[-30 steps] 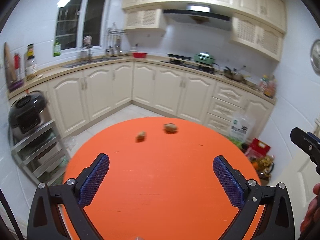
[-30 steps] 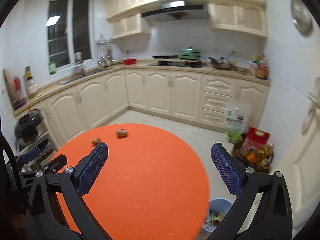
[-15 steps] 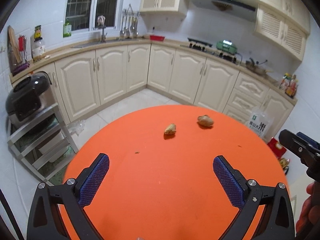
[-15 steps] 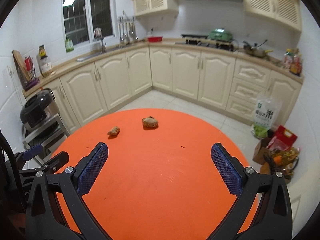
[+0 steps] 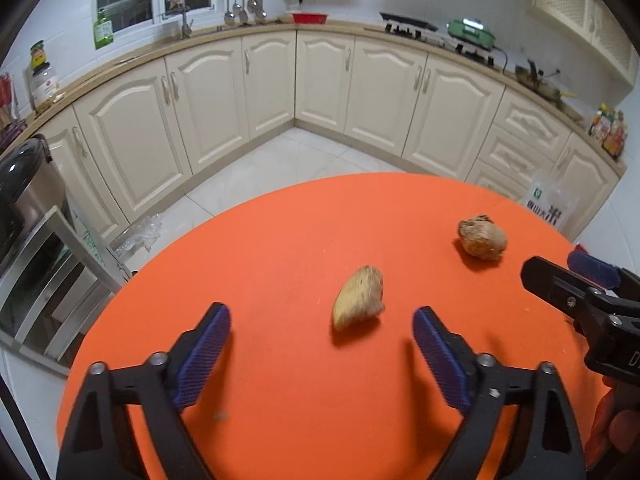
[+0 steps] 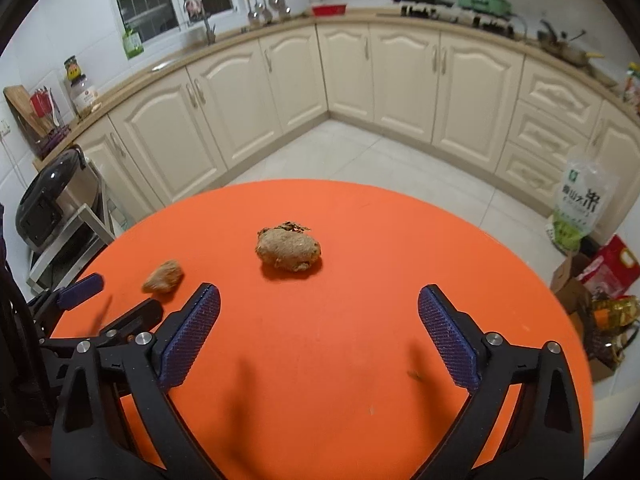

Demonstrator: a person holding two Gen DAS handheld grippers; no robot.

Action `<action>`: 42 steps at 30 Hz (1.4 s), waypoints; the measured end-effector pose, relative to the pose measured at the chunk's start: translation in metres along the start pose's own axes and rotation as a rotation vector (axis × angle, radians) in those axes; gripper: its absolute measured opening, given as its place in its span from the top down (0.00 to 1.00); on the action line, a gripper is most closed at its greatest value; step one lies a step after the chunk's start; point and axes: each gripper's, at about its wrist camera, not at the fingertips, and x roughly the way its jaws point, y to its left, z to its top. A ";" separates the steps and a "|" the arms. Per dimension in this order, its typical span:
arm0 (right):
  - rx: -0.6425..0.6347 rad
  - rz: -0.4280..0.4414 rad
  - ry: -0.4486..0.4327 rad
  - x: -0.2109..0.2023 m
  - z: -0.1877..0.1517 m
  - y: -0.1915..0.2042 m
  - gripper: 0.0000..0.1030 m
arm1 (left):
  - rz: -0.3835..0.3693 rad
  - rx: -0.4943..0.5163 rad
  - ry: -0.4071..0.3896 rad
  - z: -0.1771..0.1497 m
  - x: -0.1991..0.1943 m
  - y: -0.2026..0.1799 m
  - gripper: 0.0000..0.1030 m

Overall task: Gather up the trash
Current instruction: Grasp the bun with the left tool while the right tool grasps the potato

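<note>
Two brown scraps lie on a round orange table (image 5: pixel 304 240). The smaller, paler scrap (image 5: pixel 358 298) lies just ahead of my open, empty left gripper (image 5: pixel 322 330), between the lines of its fingers. The larger, rounder lump (image 5: pixel 482 238) lies further right. In the right wrist view the larger lump (image 6: pixel 289 249) lies ahead and left of centre of my open, empty right gripper (image 6: pixel 319 310), and the smaller scrap (image 6: pixel 163 277) lies at the left, near the left gripper's fingertips (image 6: pixel 80 288). The right gripper's fingers (image 5: pixel 560 284) show at the right of the left wrist view.
Cream kitchen cabinets (image 5: pixel 360 80) wrap around the far side of the tiled floor. A metal rack with a black cooker (image 6: pixel 48 208) stands left of the table. A rice bag (image 6: pixel 576 204) and boxes (image 6: pixel 600 272) stand on the floor at the right.
Both grippers have tilted down and moved forward over the table, so the two scraps are now much closer. Both stay open.
</note>
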 end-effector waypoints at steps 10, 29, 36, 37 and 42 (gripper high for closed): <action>-0.051 0.037 0.047 0.041 0.016 0.017 0.27 | -0.014 0.008 -0.027 0.028 0.041 -0.006 0.68; -0.063 0.036 -0.026 -0.020 -0.014 0.031 0.58 | -0.065 -0.064 -0.137 -0.060 -0.025 0.003 0.79; -0.014 0.055 -0.094 -0.084 -0.041 0.016 0.58 | -0.099 -0.040 -0.188 -0.117 -0.082 -0.014 0.79; -0.004 0.060 -0.107 -0.096 -0.046 0.013 0.58 | -0.104 -0.035 -0.197 -0.129 -0.093 -0.018 0.79; 0.033 0.050 -0.172 -0.156 -0.078 0.000 0.58 | -0.124 0.001 -0.244 -0.175 -0.145 -0.037 0.79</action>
